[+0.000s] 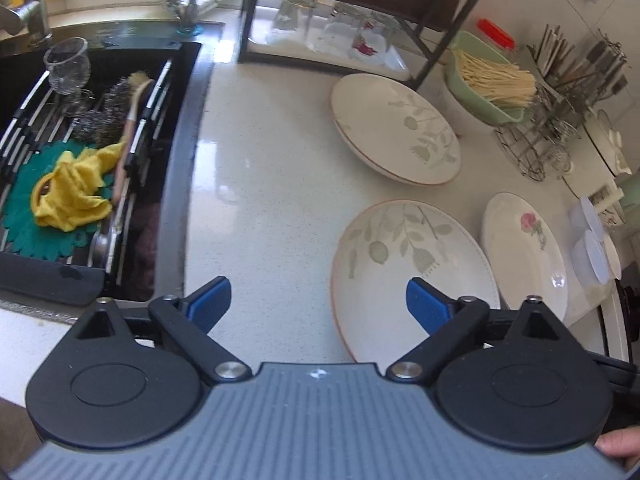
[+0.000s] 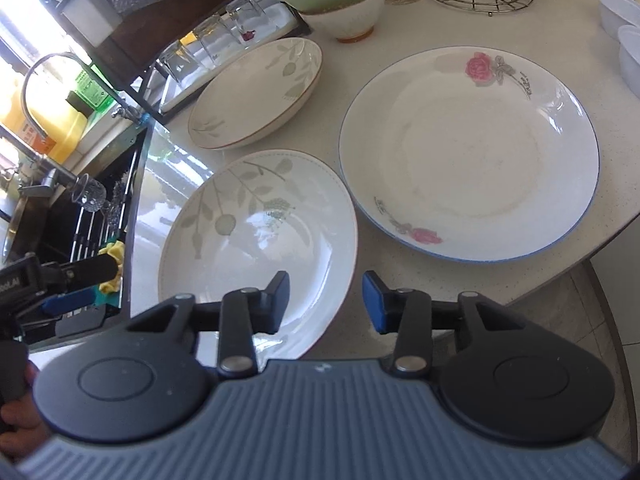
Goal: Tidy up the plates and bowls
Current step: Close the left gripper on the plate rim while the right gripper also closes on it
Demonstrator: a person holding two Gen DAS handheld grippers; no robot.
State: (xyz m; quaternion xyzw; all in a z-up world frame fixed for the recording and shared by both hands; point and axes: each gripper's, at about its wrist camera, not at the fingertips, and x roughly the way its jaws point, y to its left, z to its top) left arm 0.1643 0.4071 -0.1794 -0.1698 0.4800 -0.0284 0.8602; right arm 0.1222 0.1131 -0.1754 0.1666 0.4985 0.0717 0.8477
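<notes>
Three plates lie on the white counter [image 1: 272, 184]. A leaf-pattern plate [image 1: 404, 272] is nearest; it also shows in the right wrist view [image 2: 256, 248]. A second leaf-pattern plate [image 1: 394, 128] lies farther back, also in the right wrist view [image 2: 256, 92]. A rose-pattern plate [image 1: 524, 252] lies to the right, large in the right wrist view [image 2: 468, 152]. My left gripper [image 1: 318, 304] is open above the counter, at the near plate's left edge. My right gripper [image 2: 325, 300] is open over the near plate's right rim, holding nothing.
A black sink [image 1: 80, 160] with a rack, yellow cloth [image 1: 76, 192] and scrubbers lies on the left. Upturned glasses [image 1: 296, 16] stand under a shelf at the back. A green bowl of chopsticks [image 1: 488, 76], a wire rack [image 1: 536, 144] and white plastic bowls [image 2: 624, 32] stand on the right.
</notes>
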